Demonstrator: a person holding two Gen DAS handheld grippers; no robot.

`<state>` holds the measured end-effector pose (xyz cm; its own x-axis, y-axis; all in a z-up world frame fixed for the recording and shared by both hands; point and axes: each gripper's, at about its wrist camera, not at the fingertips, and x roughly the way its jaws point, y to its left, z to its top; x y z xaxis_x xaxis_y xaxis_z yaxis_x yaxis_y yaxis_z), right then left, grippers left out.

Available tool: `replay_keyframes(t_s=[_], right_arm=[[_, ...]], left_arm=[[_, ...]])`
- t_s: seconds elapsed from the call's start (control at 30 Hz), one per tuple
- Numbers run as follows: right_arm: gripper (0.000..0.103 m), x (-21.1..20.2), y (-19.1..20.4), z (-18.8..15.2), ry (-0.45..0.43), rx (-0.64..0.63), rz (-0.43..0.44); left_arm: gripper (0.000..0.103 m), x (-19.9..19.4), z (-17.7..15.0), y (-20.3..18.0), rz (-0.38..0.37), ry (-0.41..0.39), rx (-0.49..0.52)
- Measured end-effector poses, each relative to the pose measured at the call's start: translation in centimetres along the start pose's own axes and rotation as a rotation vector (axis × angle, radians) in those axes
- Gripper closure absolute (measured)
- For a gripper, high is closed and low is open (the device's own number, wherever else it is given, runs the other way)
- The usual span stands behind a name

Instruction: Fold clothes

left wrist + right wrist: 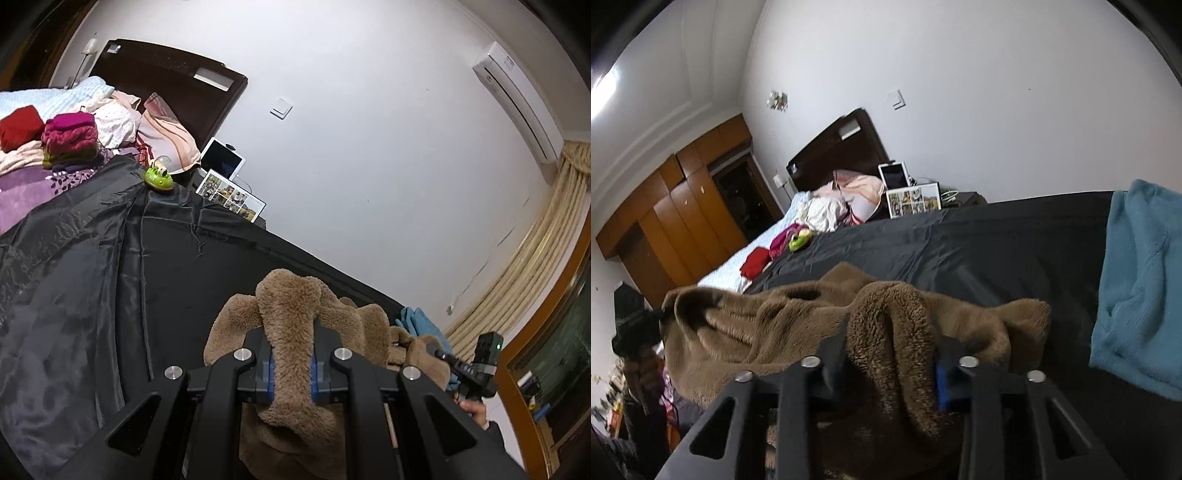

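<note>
1. Gripping the brown fleece garment (295, 317) with both tongs: my left tongs (293, 365) are clamped on a bunched ridge of it, and my right tongs (890, 363) pinch another ridge.
2. The garment hangs slack between the two, above the black sheet (110, 258) on the bed.
3. Its long axis runs from 9 to 3 o'clock across me, from one grip to the other.
4. Seen from my right tongs, the left ones sit at 9 o'clock.
5. A blue blanket (1137, 280) lies at 3 o'clock; neither hand is nearer the cloth.
</note>
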<state>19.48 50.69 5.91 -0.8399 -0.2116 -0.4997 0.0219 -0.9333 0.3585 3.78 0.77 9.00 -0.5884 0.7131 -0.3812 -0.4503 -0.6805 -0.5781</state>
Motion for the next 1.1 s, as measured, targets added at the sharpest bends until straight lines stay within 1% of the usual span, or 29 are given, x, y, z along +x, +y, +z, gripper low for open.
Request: replay_keyframes(t_s=[0.07,0.13,0.2,0.3,0.4,0.47,0.6,0.7,0.83,0.87,0.93,1.0,1.03,1.1], right_arm=[[0.079,-0.8,1.1,-0.2,-0.025,-0.035,-0.042],[0.081,-2.1,2.3,-0.1,-0.070,-0.073,-0.098],[0.082,-4.1,4.8,0.3,-0.163,-0.173,-0.212],[0.082,-7.2,8.7,0.7,-0.306,-0.320,-0.358],[0.082,-10.4,11.9,1.2,-0.453,-0.391,-0.437],[0.082,-12.8,14.0,1.5,-0.562,-0.425,-0.482],[0.082,-17.2,17.0,1.9,-0.721,-0.426,-0.518],[0.082,-19.9,19.3,2.1,-0.813,-0.431,-0.545],[0.084,-24.0,22.1,2.0,-0.945,-0.425,-0.590],[0.085,-25.0,22.8,2.1,-0.976,-0.415,-0.590],[0.085,-27.1,24.1,2.3,-1.035,-0.398,-0.588],[0.085,-28.6,25.2,2.1,-1.028,-0.427,-0.562],[0.084,-29.0,25.5,1.7,-1.022,-0.438,-0.546],[0.084,-29.3,25.8,0.8,-0.955,-0.477,-0.501]], left_arm=[[0.089,-0.2,0.1,-0.1,-0.006,-0.013,-0.004],[0.089,-0.6,0.4,-0.3,-0.013,-0.032,-0.008],[0.089,-1.3,0.7,-0.7,-0.023,-0.057,-0.009],[0.089,-2.8,1.5,-2.0,-0.042,-0.107,0.000],[0.089,-4.4,2.2,-3.6,-0.064,-0.160,0.013],[0.089,-6.4,2.7,-4.9,-0.086,-0.212,0.025],[0.089,-10.3,3.7,-7.6,-0.129,-0.316,0.051],[0.089,-13.4,4.3,-9.6,-0.159,-0.393,0.077],[0.089,-17.6,4.6,-12.5,-0.159,-0.486,0.129],[0.089,-18.4,4.6,-13.1,-0.159,-0.502,0.140],[0.089,-19.7,4.7,-14.4,-0.183,-0.513,0.165],[0.089,-20.7,4.4,-15.7,-0.200,-0.513,0.197],[0.089,-21.0,4.1,-16.3,-0.191,-0.516,0.219],[0.089,-21.7,3.3,-17.3,-0.166,-0.533,0.262]])
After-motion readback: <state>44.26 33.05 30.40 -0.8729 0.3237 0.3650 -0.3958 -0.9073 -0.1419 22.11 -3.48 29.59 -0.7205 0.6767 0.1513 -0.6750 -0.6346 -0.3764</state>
